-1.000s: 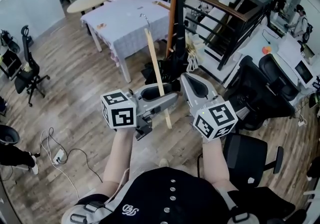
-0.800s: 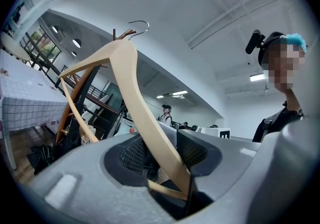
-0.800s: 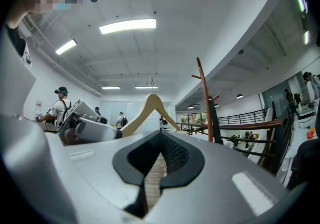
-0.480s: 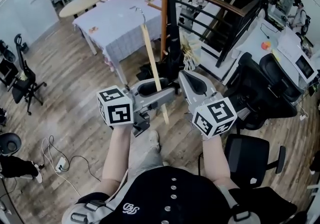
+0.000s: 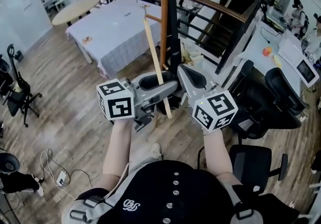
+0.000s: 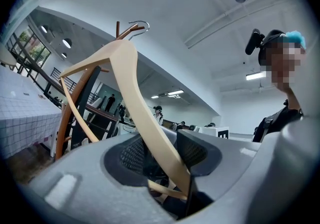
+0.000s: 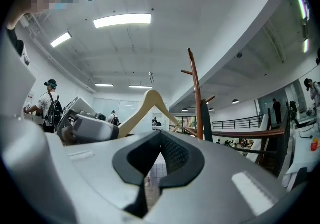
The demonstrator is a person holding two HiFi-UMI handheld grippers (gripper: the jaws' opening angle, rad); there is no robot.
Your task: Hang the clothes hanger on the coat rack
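Gripping pale wooden hanger (image 6: 131, 92) with metal hook (image 6: 140, 24): left gripper (image 6: 165, 163) fingers clamped; right gripper (image 7: 152, 164) fingers parted, empty.

- A brown wood-plank floor (image 5: 65, 118) lay underfoot.
- A rectangular table under a pale checked cloth (image 5: 115, 32) stood near a round beige table (image 5: 75, 10).
- A black railing with a wooden handrail (image 5: 216, 8) ran behind.
- Black office chairs (image 5: 281, 97) stood at the right.
- A long ceiling light strip (image 7: 122, 19) glowed overhead.

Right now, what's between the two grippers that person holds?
The wooden clothes hanger, clamped in the left gripper; its lower end hangs beside the open right gripper, as the head view shows.
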